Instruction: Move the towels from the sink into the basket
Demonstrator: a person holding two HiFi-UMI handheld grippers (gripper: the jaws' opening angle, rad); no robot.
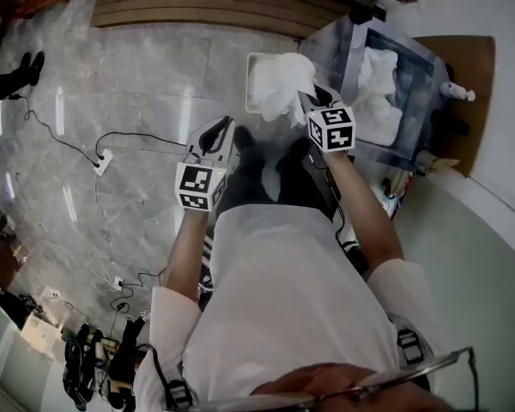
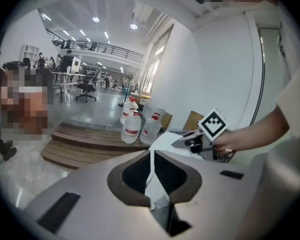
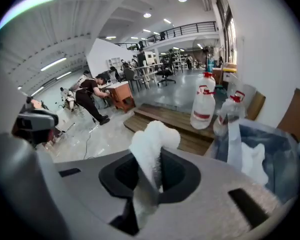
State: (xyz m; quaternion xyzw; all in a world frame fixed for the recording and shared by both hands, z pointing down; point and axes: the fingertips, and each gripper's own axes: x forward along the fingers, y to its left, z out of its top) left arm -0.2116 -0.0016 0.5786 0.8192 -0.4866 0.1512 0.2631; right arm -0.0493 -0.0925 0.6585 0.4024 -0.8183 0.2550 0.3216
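Observation:
My right gripper (image 1: 307,101) is shut on a white towel (image 1: 279,84), which hangs bunched over a white basket (image 1: 253,63) on the floor. In the right gripper view the towel (image 3: 152,139) stands up from between the jaws of this gripper (image 3: 152,171). To the right is the metal sink (image 1: 412,54), where more white towels (image 1: 378,93) lie. My left gripper (image 1: 213,136) hovers lower left of the basket with its jaws together and nothing in them. In the left gripper view its tips (image 2: 151,156) meet, and beyond them are the right gripper (image 2: 212,125) and the towel (image 2: 162,141).
A wooden stepped platform (image 1: 215,3) lies behind the basket, with large water bottles (image 2: 132,126) on it. A cable and power strip (image 1: 101,161) lie on the marble floor at left. A soap bottle (image 1: 459,93) stands by the sink. People work at desks far off.

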